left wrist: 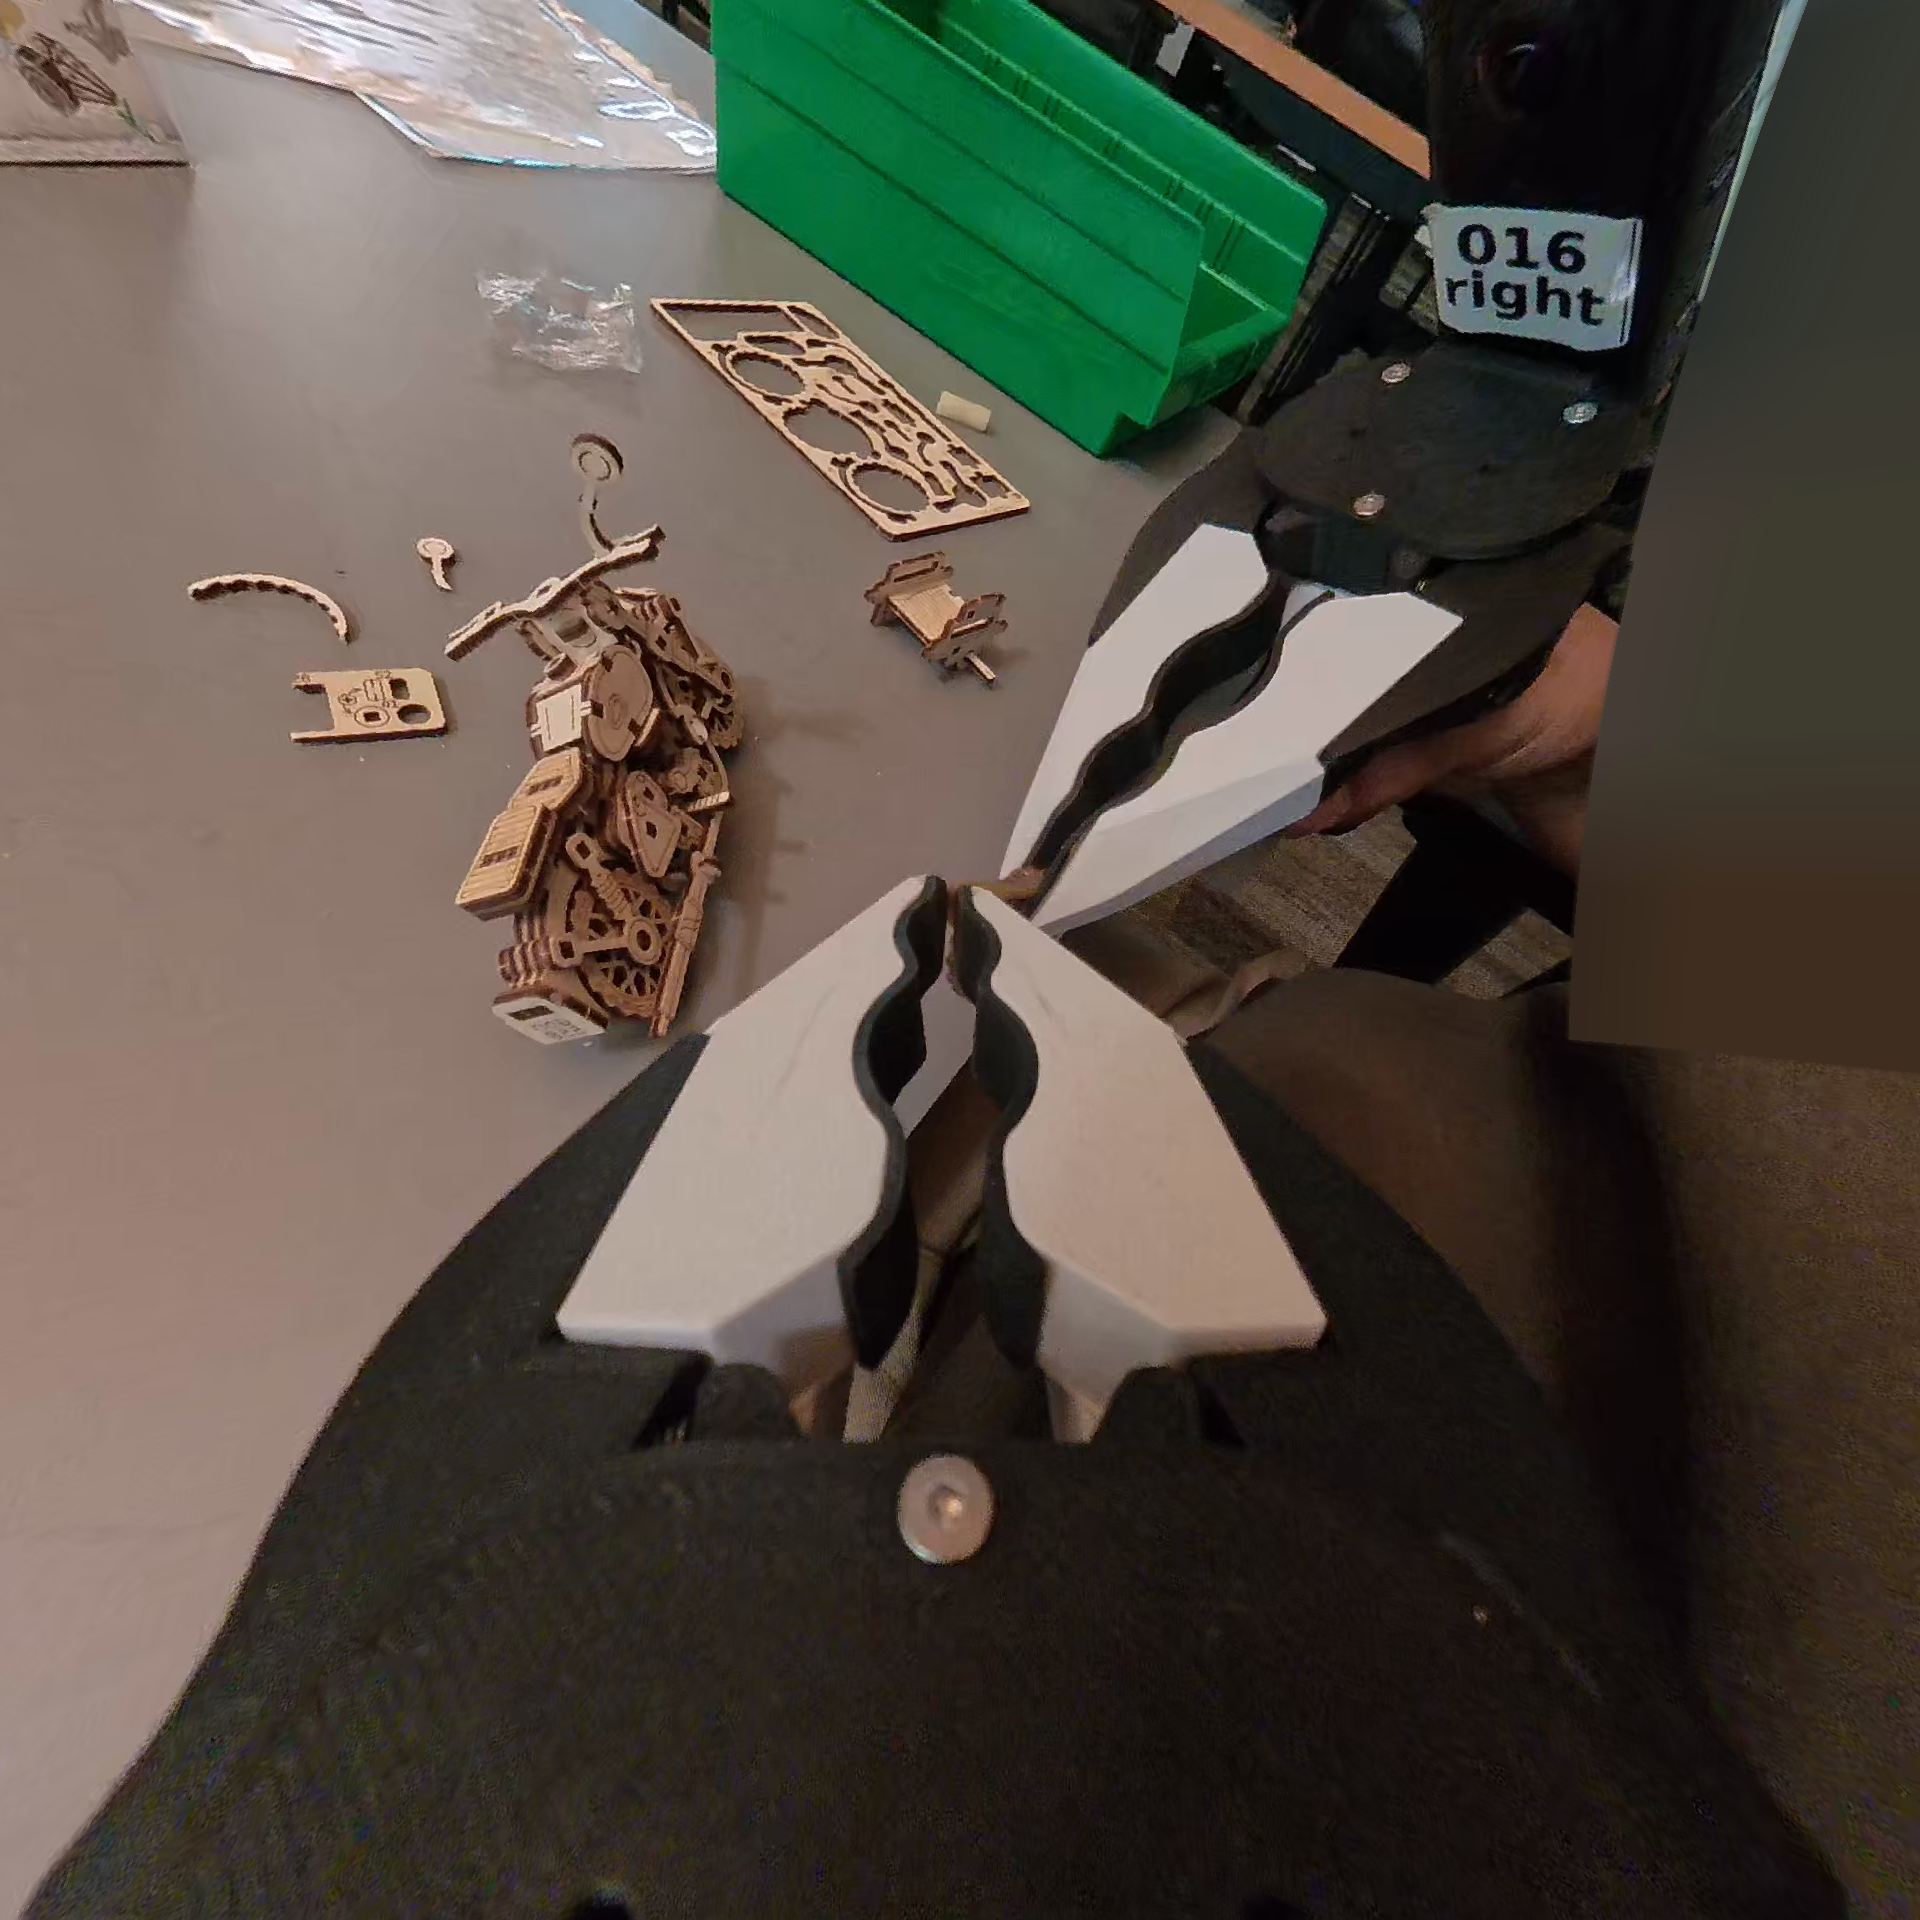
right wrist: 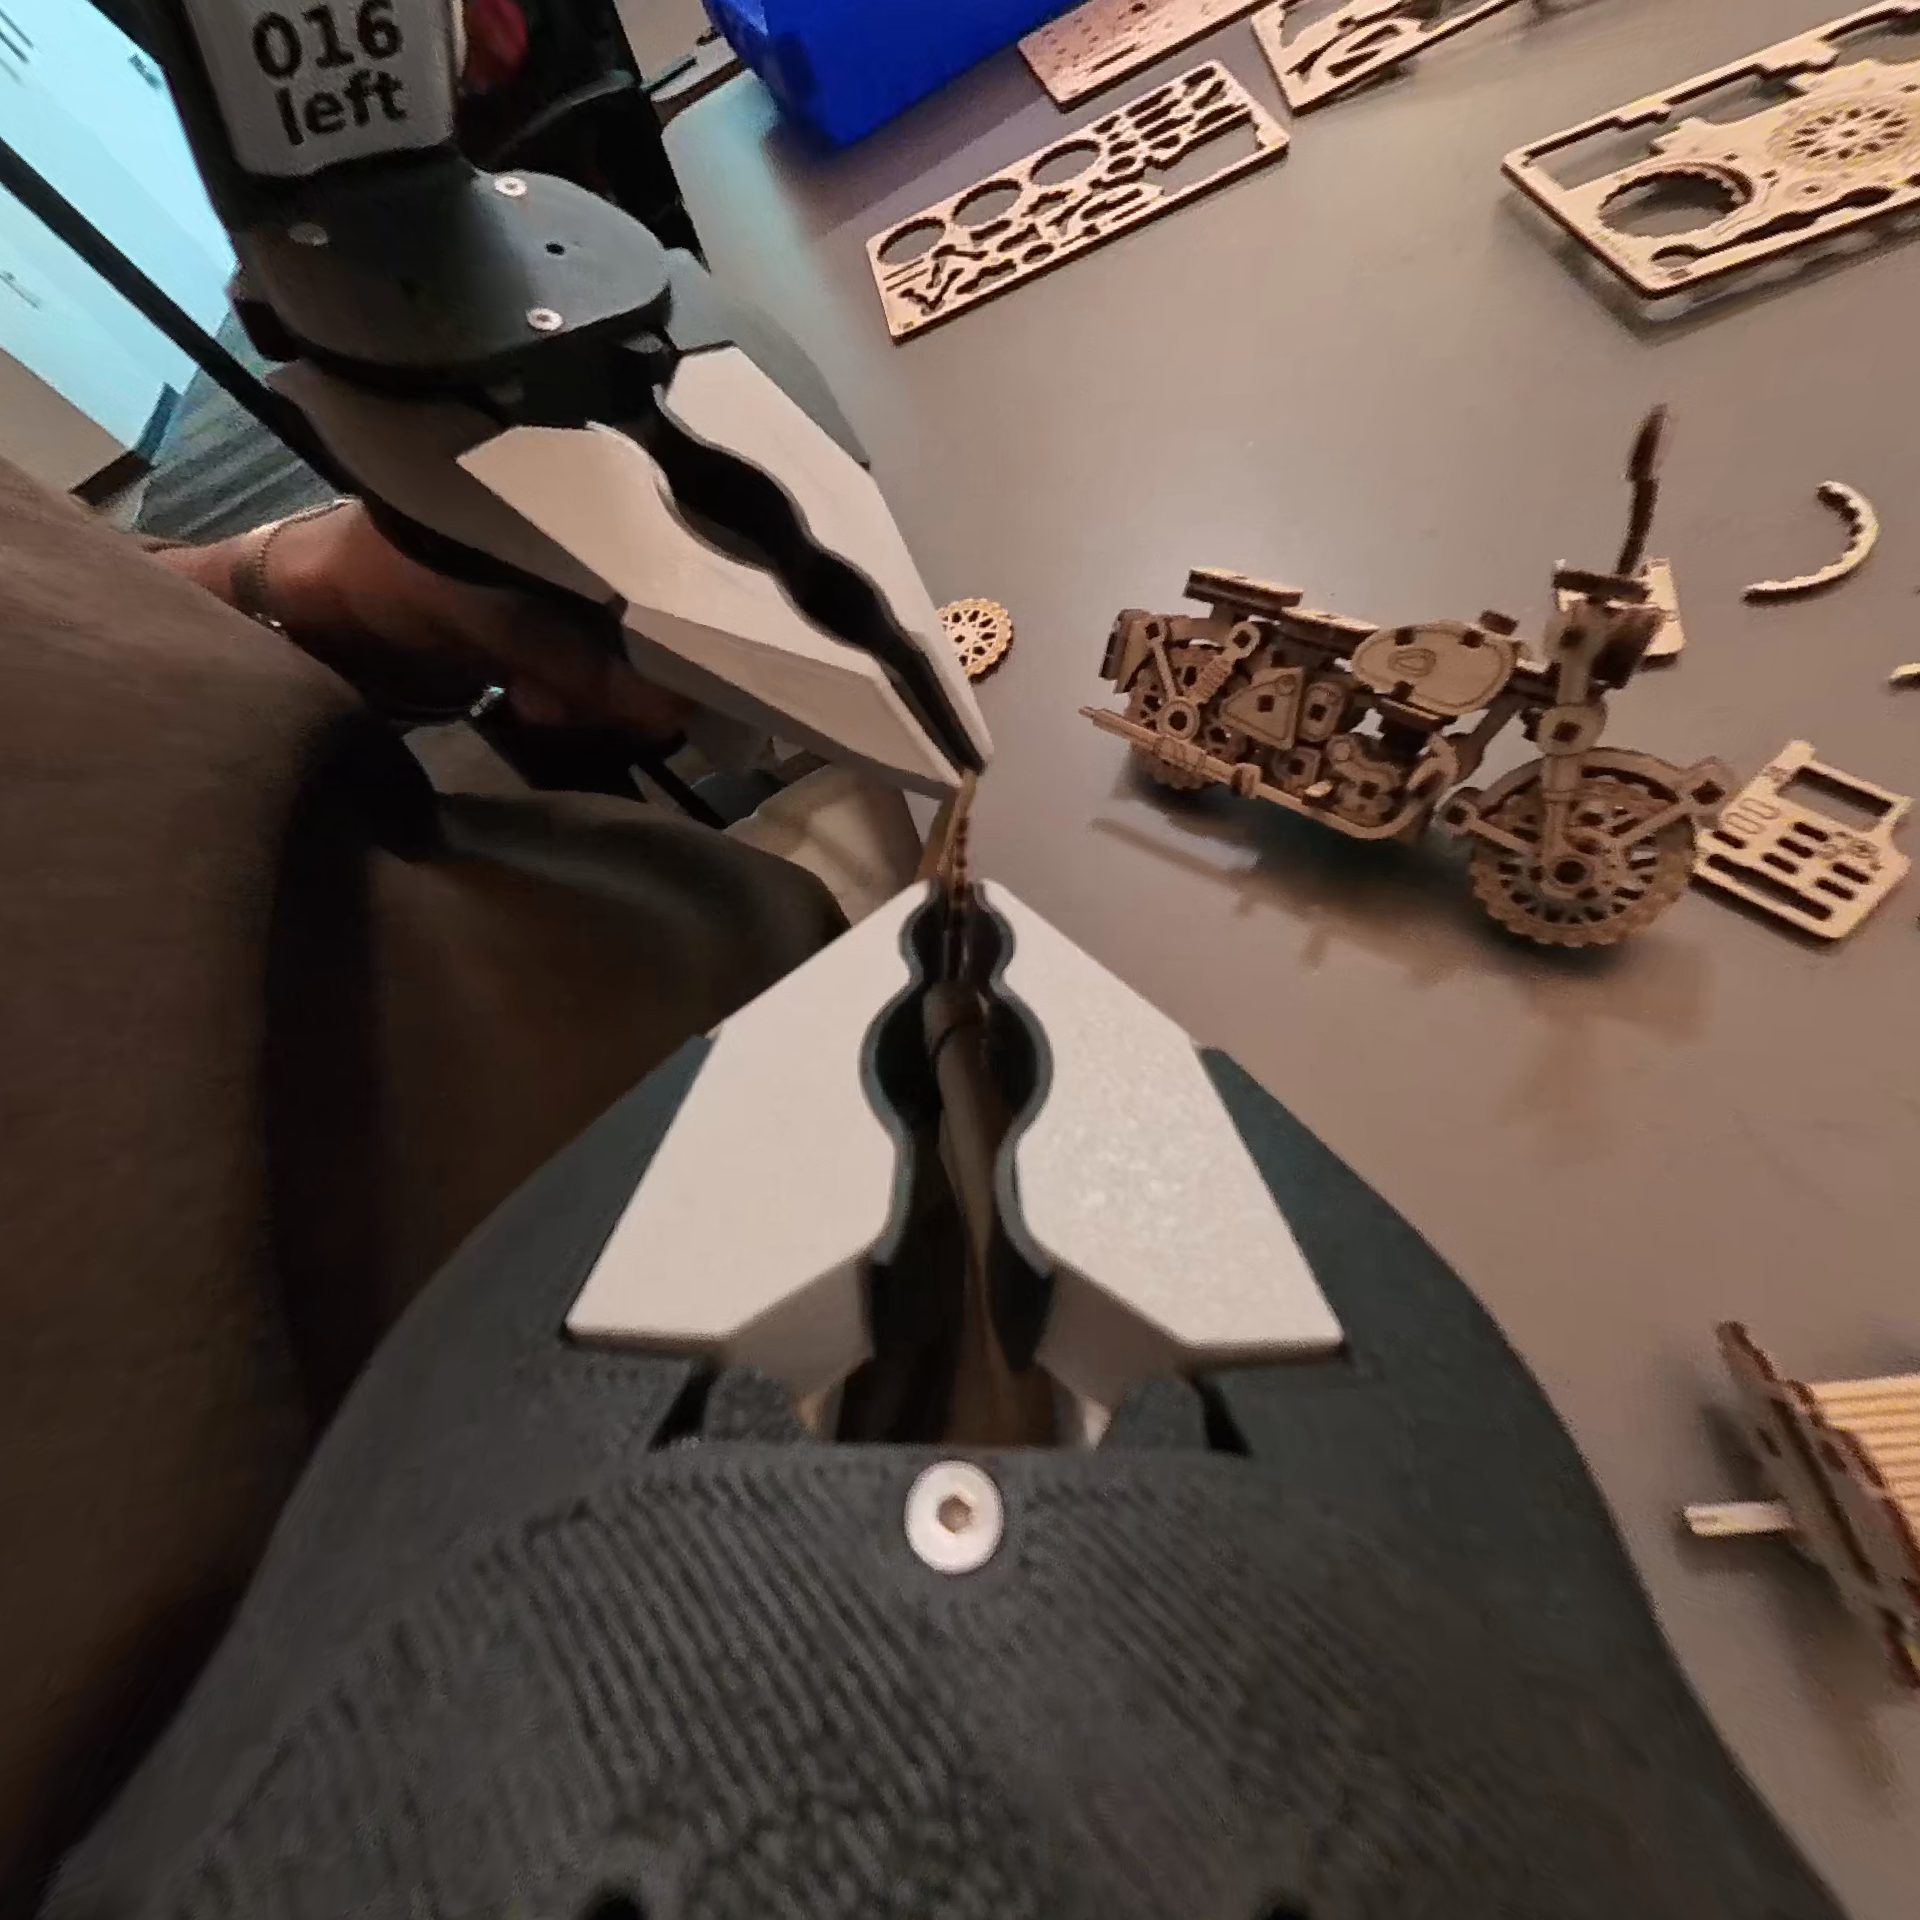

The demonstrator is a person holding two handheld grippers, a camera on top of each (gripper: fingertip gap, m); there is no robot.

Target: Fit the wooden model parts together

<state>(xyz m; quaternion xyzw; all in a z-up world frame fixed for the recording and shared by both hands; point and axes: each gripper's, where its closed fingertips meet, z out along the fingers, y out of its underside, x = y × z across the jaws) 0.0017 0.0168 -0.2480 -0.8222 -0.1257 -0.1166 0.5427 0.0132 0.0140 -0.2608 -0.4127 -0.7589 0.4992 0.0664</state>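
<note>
A small thin wooden part (right wrist: pixel 958 831) is held edge-on between both grippers, off the table's near edge. My right gripper (right wrist: pixel 956 896) is shut on its lower end, and my left gripper (right wrist: pixel 971 769) is shut on its upper end. In the left wrist view my left gripper (left wrist: pixel 951 896) meets my right gripper (left wrist: pixel 1023 883) tip to tip, with only a sliver of the part (left wrist: pixel 1000 888) showing. The part-built wooden motorcycle (right wrist: pixel 1403 717) stands on the grey table (right wrist: pixel 1299 416); it also shows in the left wrist view (left wrist: pixel 613 790).
Cut-out wooden sheets (right wrist: pixel 1070 197) (left wrist: pixel 842 416), a small gear (right wrist: pixel 977 634), a curved piece (left wrist: pixel 275 597), a slotted plate (right wrist: pixel 1808 847), a flat plate (left wrist: pixel 374 707) and a small sub-assembly (left wrist: pixel 935 613) lie on the table. A green bin (left wrist: pixel 987 187) stands behind. From either gripper's tips it is about 9 centimetres to the part-built wooden motorcycle (right wrist: pixel 1403 717). Seen from the left wrist view (left wrist: pixel 646 739) as well.
</note>
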